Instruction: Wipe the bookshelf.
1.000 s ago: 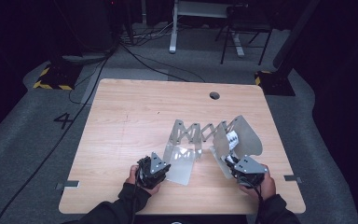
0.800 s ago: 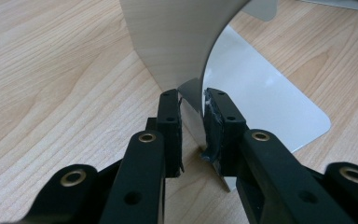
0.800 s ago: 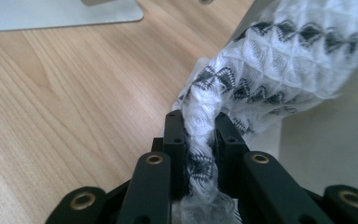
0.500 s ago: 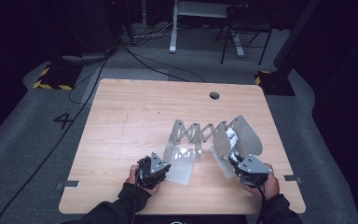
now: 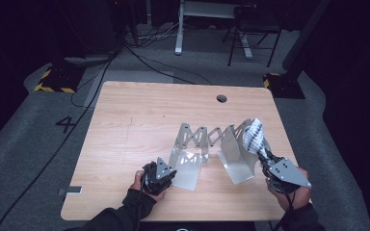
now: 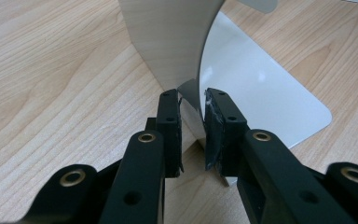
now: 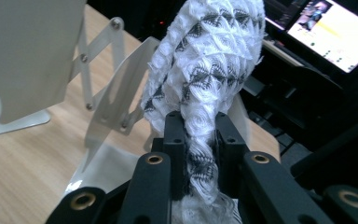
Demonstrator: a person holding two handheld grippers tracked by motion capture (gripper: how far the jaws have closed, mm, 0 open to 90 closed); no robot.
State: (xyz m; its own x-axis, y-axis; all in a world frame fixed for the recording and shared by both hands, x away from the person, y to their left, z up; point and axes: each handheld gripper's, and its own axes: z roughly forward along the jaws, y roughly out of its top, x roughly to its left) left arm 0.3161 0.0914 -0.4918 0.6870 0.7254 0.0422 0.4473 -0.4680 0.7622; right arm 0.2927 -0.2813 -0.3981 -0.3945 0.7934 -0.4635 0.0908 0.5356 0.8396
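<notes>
A metal expanding rack [image 5: 207, 134] with scissor links stands on the wooden table [image 5: 135, 125]. My left gripper [image 5: 171, 175] is at the near end of its left plate [image 5: 188, 163]. The jaws are shut on that plate's thin bent edge [image 6: 191, 100], where upright wall [image 6: 168, 37] meets flat foot [image 6: 261, 93]. My right gripper [image 5: 262, 156] holds a white cloth with a black diamond pattern [image 5: 254, 134] lifted beside the rack's right plate [image 5: 236, 154]. The jaws of the right gripper [image 7: 199, 119] pinch the bunched cloth [image 7: 214, 56], which rises above them. The links [image 7: 98, 70] lie behind.
A round cable hole [image 5: 221, 98] sits near the table's far edge. Beyond the table are a desk frame [image 5: 207, 14], a chair [image 5: 250, 33], floor cables and hazard tape [image 5: 53, 86]. A lit screen [image 7: 335, 28] is at the right gripper view's upper right.
My right gripper has risen and shifted right with the cloth, which now stands higher beside the right plate. My left gripper and the rack have not moved.
</notes>
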